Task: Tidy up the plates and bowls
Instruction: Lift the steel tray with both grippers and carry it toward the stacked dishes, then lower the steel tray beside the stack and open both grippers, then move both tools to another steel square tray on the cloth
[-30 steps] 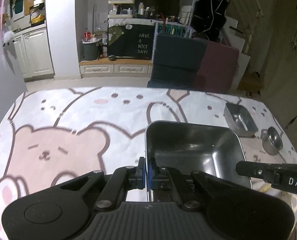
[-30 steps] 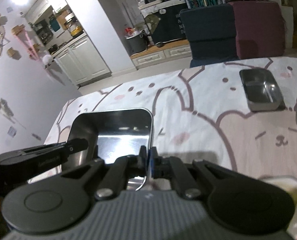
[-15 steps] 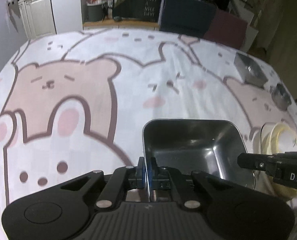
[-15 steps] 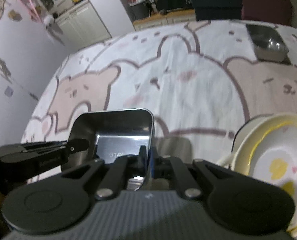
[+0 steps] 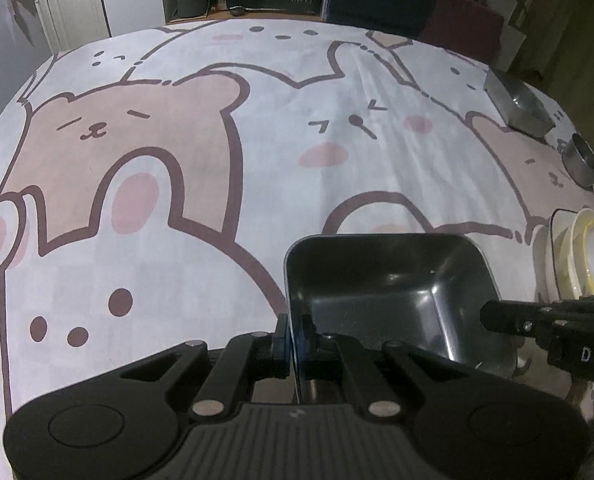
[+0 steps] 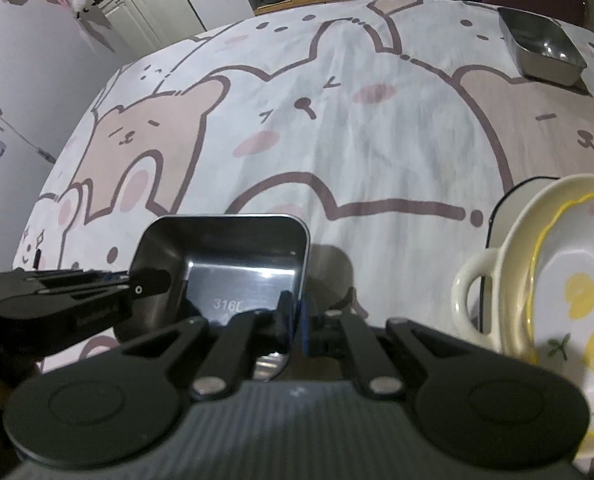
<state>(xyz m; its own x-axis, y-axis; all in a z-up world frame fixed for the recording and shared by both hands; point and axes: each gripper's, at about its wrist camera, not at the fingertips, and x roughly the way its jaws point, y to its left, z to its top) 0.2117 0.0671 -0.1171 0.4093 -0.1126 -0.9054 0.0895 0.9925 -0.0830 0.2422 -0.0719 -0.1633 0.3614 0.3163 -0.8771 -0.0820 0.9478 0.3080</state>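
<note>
**Both grippers clamp the steel tray over the bear-print cloth**

Nearest of all, the black left gripper (image 5: 295,334) is clenched on the left wall of a rectangular, shiny stainless-steel tray (image 5: 385,280), its blue pads pinching the thin rim. The black right gripper (image 6: 295,314) grips the opposite wall of the same tray (image 6: 233,264), so the tray is held between the two tools, one on each side. A stamped mark shows on the tray's bright floor in the right wrist view. Whether the tray's bottom rests on the cloth or sits just above it, I cannot tell.

Just to the right of the tray stands a stack of cream ceramic dishes: a handled dish with a yellow-rimmed white plate (image 6: 569,292) lying tilted in it, painted with yellow blobs and small green sprigs.

Beyond the tray spreads the white tablecloth (image 5: 281,128) printed with pink-brown cartoon bears. Far beyond the tray and to its right sit a smaller rectangular steel tray (image 5: 517,102) and, nearer than that, a small round steel bowl (image 5: 581,160).
</note>
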